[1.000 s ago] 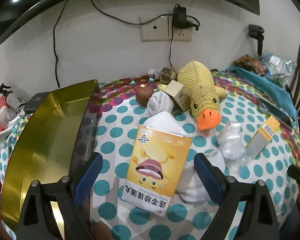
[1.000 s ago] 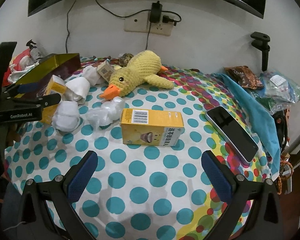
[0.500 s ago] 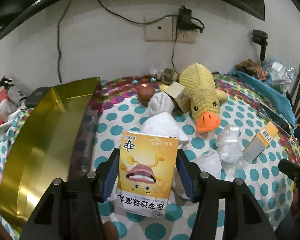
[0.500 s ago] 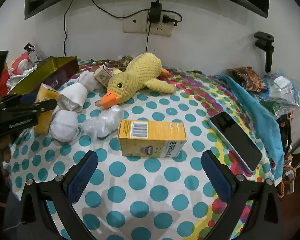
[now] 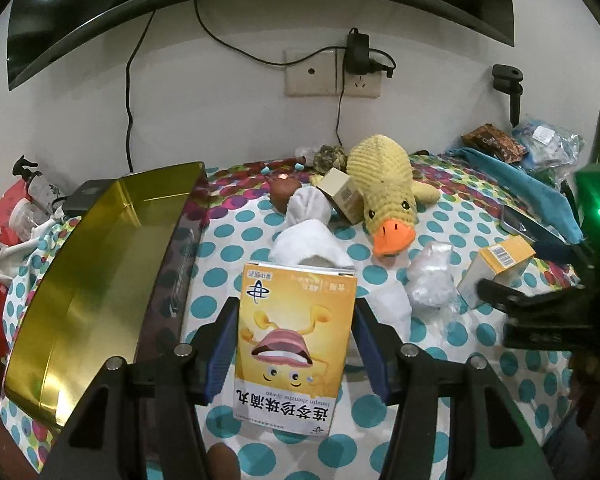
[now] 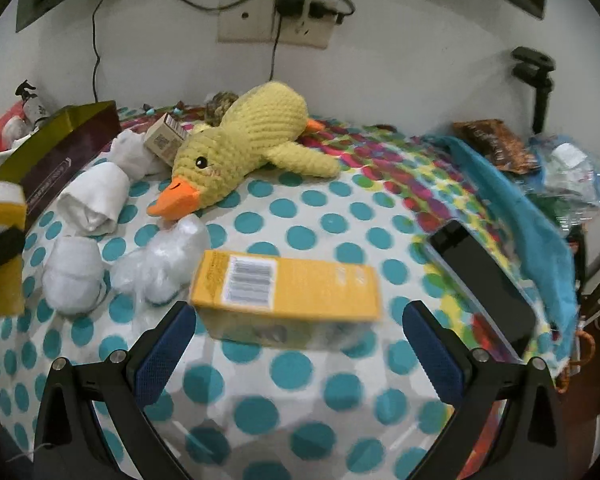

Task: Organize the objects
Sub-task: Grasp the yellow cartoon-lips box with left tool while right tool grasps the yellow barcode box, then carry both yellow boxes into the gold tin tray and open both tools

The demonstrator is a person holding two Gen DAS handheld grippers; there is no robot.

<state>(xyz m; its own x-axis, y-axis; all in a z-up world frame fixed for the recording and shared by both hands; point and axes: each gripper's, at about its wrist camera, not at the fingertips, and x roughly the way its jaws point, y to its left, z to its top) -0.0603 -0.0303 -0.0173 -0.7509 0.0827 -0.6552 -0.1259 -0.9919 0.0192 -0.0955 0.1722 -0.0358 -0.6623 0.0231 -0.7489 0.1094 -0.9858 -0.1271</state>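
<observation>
A polka-dot tablecloth (image 6: 300,236) covers the table under both claws. The left claw (image 5: 294,344) is clamped on an upright yellow medicine box (image 5: 294,344), blue pads touching both its sides; the gold tray (image 5: 88,280) lies to its left. The right claw (image 6: 296,344) is spread wide, a second yellow box (image 6: 288,292) lying flat between its fingers, untouched. Beyond it sits crumpled plastic (image 6: 164,264), then a knitted duck (image 6: 244,140)

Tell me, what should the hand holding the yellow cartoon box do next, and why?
Probably lift the yellow medicine box and carry it toward the gold tin: the left gripper is shut on the box's sides, and the tin lies open just to its left.
</observation>
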